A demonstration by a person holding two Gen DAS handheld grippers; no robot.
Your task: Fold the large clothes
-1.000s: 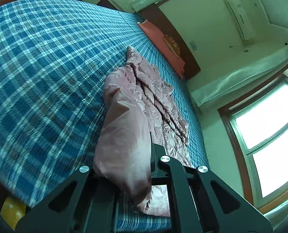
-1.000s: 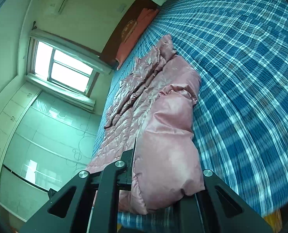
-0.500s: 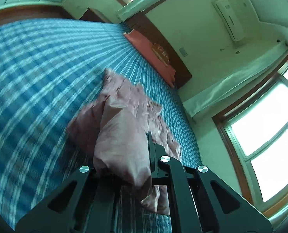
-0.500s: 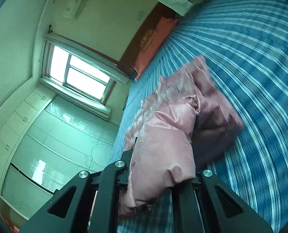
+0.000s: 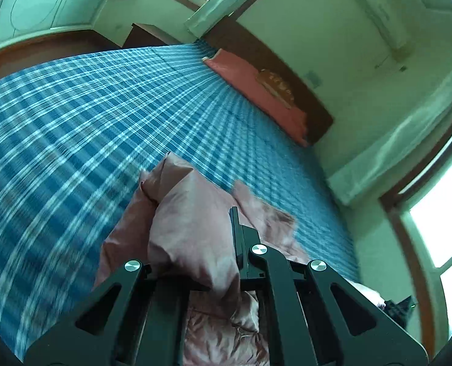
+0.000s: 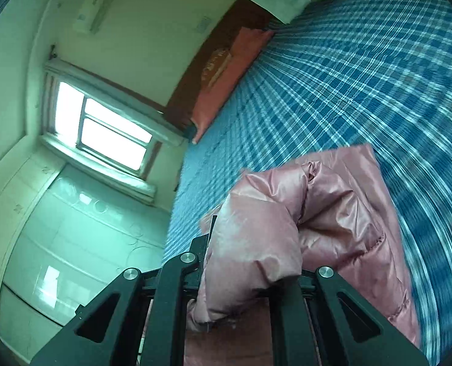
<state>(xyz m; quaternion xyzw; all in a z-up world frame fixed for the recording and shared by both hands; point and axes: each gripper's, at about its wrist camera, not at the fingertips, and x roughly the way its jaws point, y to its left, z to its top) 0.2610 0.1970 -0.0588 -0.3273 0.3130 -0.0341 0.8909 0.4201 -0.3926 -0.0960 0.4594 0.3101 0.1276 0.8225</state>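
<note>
A shiny pink puffer jacket point(image 5: 192, 228) bunches up in front of the left wrist camera, lifted over a bed with a blue plaid sheet point(image 5: 88, 116). My left gripper point(image 5: 213, 262) is shut on a thick fold of it; only one black finger point(image 5: 236, 238) shows beside the cloth. In the right wrist view the same pink jacket point(image 6: 302, 222) is doubled over, and my right gripper point(image 6: 250, 277) is shut on another fold. The jacket's lower part hangs under both grippers and is partly hidden by their frames.
An orange-red pillow point(image 5: 256, 85) lies against a dark wooden headboard point(image 5: 286, 70) at the far end of the bed. Windows point(image 6: 104, 128) and a wall air conditioner point(image 5: 378, 9) line the walls. Pale wardrobe doors point(image 6: 58, 228) stand beside the bed.
Both grippers have swept quickly across the bed with the jacket in them. The jacket, spread long on the sheet a second ago, is now gathered and doubled over near the grippers.
</note>
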